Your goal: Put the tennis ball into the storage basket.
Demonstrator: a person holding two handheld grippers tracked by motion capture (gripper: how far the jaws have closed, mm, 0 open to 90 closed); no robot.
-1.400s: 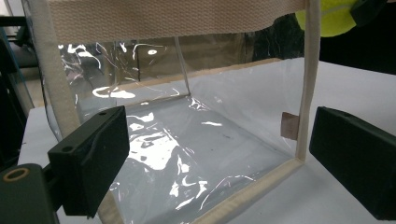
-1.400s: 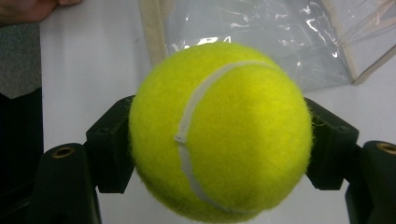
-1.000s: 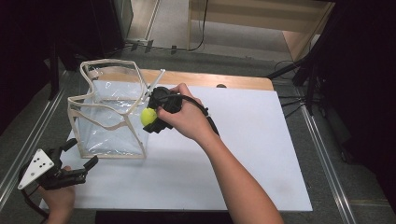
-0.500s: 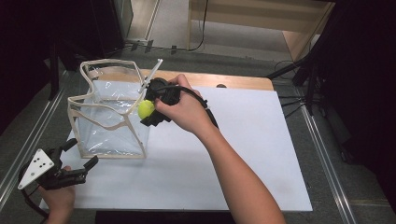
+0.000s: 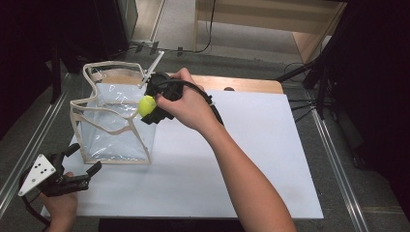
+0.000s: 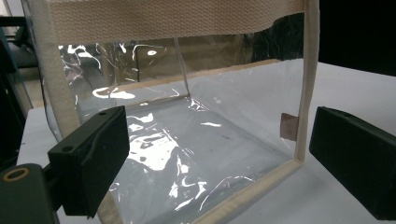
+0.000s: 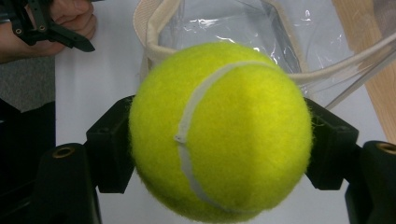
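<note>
Right tongs clamp tennis ball at bag rim, 3 o'clock side, drop pending; left tongs gape empty.

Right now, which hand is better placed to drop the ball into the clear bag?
Right. The right gripper already clamps the tennis ball at the rim of the clear bag. The left gripper sits low at the table's near left corner, jaws open, holding nothing.
</note>
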